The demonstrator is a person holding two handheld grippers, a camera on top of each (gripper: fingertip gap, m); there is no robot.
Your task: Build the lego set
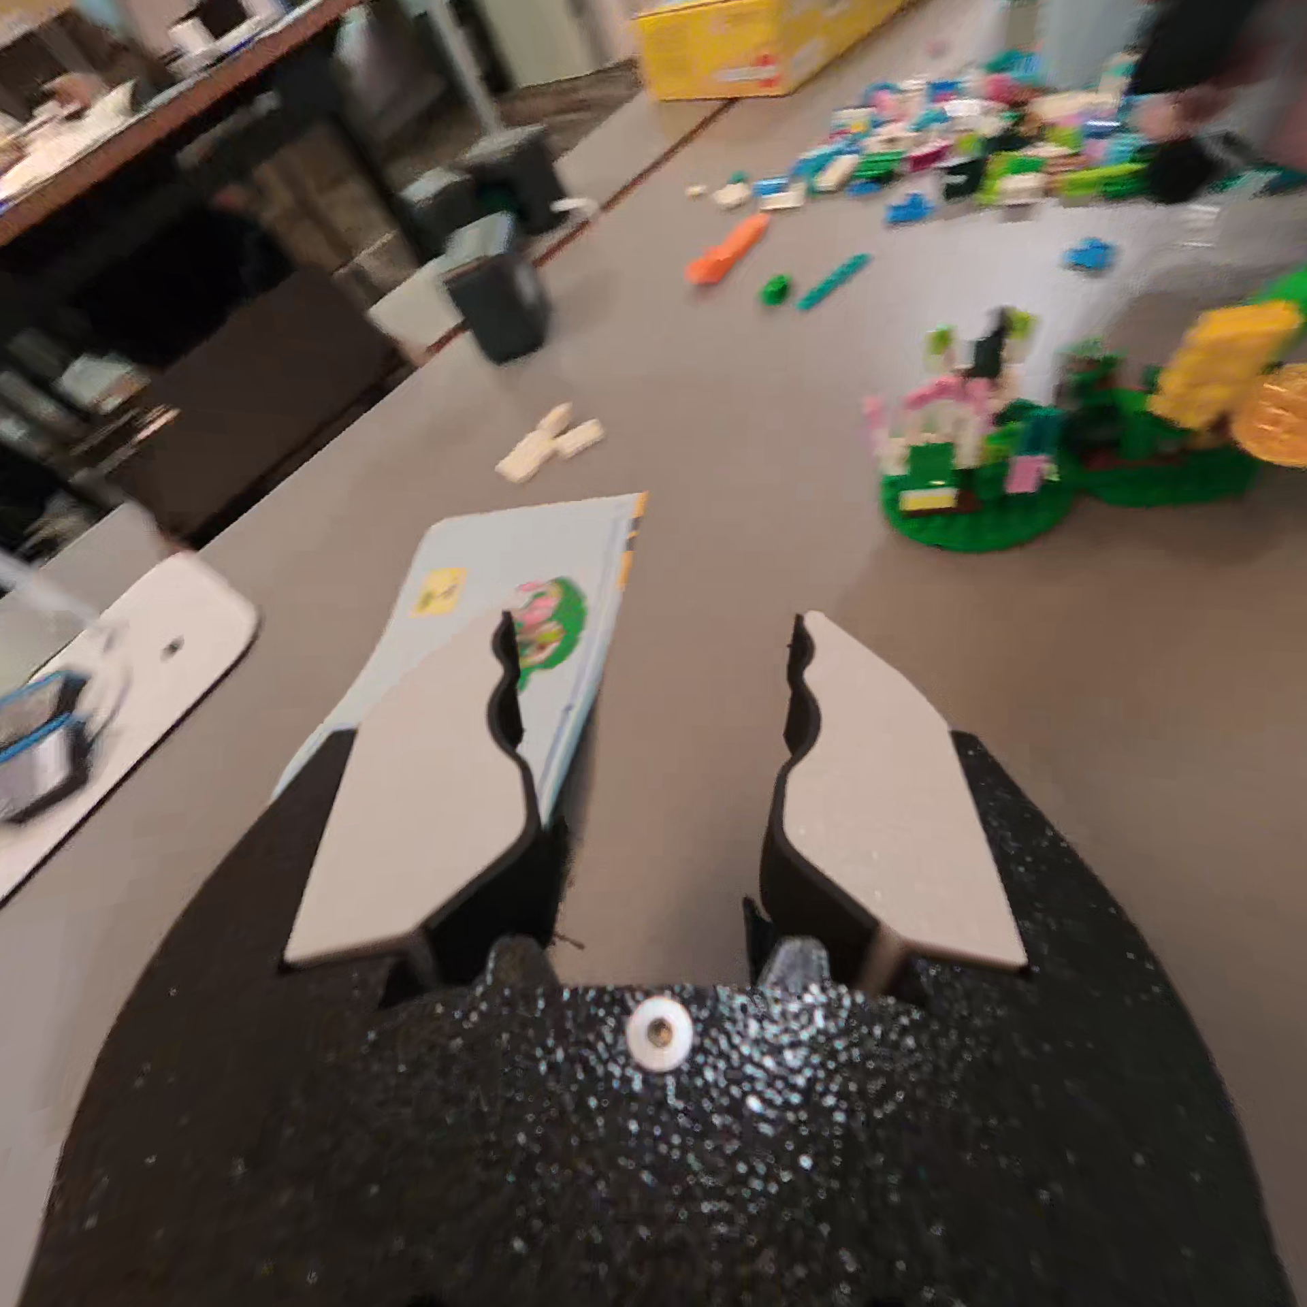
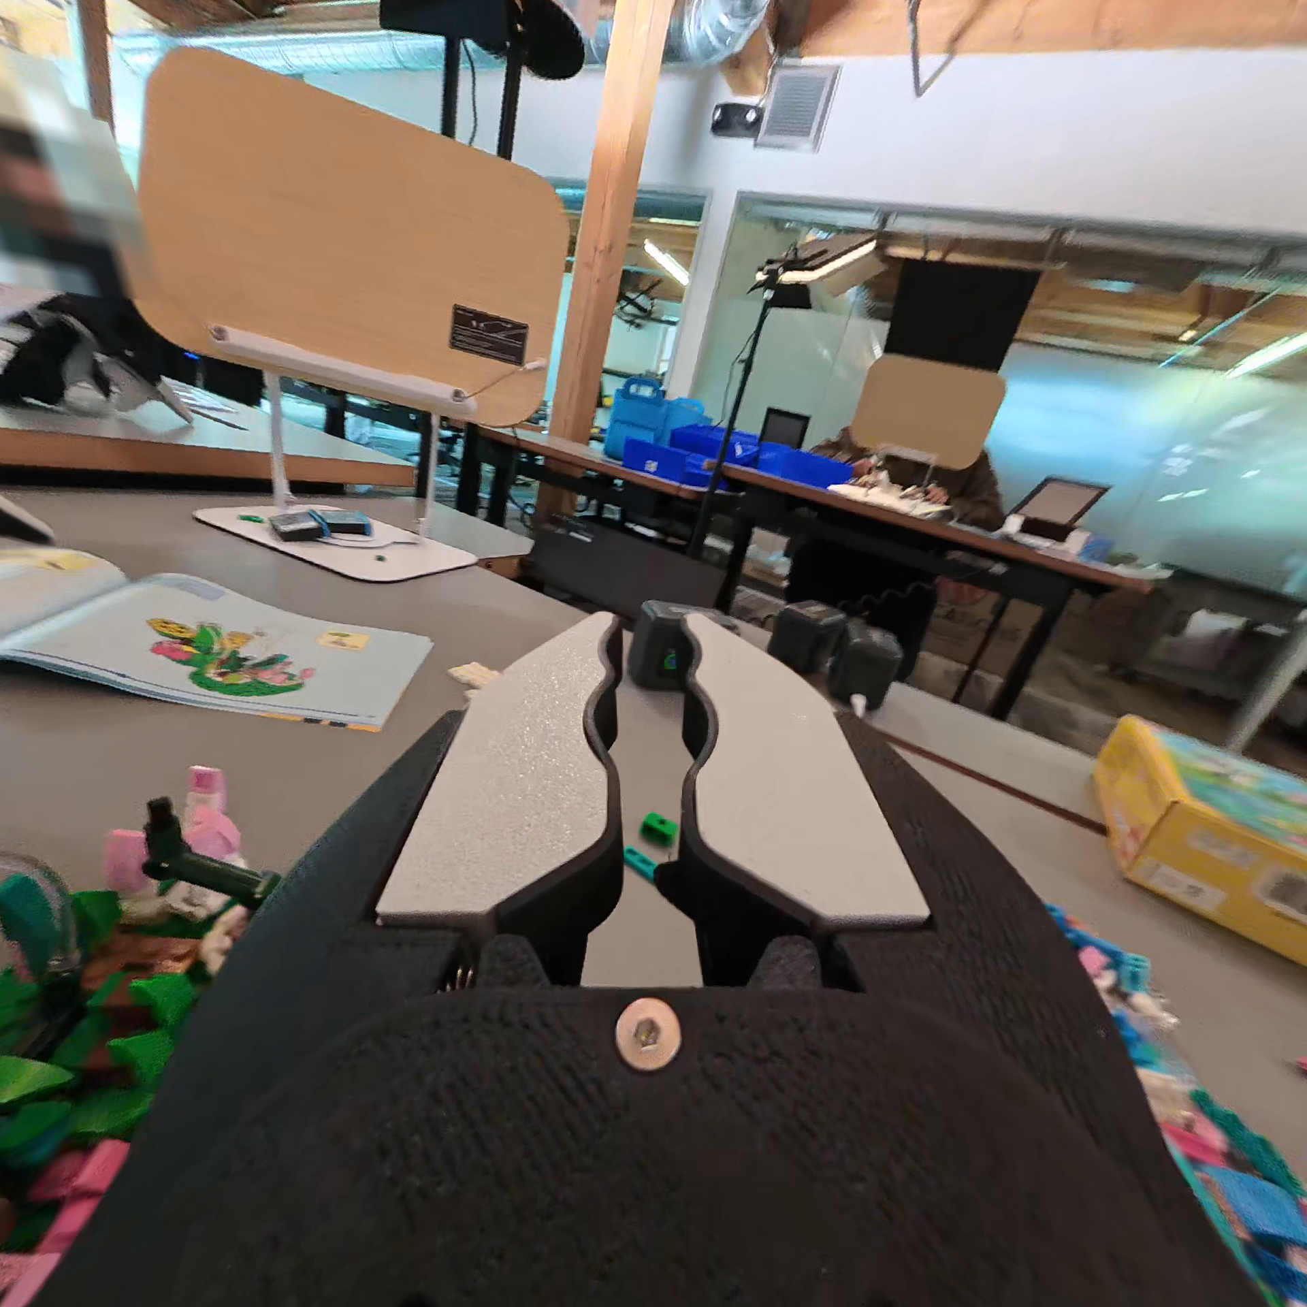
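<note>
My left gripper point(image 1: 654, 626) is open and empty, low over the grey table point(image 1: 778, 707). Its left finger overlaps the light blue instruction booklet point(image 1: 523, 594). A part-built lego model point(image 1: 990, 460) on green round plates, with pink, white and yellow parts, stands ahead to the right. A pile of loose bricks point(image 1: 955, 148) lies farther back. My right gripper point(image 2: 649, 622) is empty, its jaws only narrowly apart. Through the gap I see a small green brick point(image 2: 659, 827) and a teal piece point(image 2: 640, 863) on the table. The model point(image 2: 106, 976) is at its lower left.
An orange piece point(image 1: 728, 247), a green brick point(image 1: 774, 288), a teal bar point(image 1: 831, 281) and white pieces point(image 1: 552, 442) lie loose. A yellow box point(image 2: 1202, 834), black cubes point(image 2: 834, 651), a wooden board stand point(image 2: 339, 233) and the open booklet point(image 2: 212, 658) surround the work area. A person sits at a far table point(image 2: 912, 488). The grippers' ends are close to 25 cm from one another. My right tips are roughly 15 cm from the small green brick point(image 2: 659, 827). It is also in sight in the left wrist view point(image 1: 778, 286).
</note>
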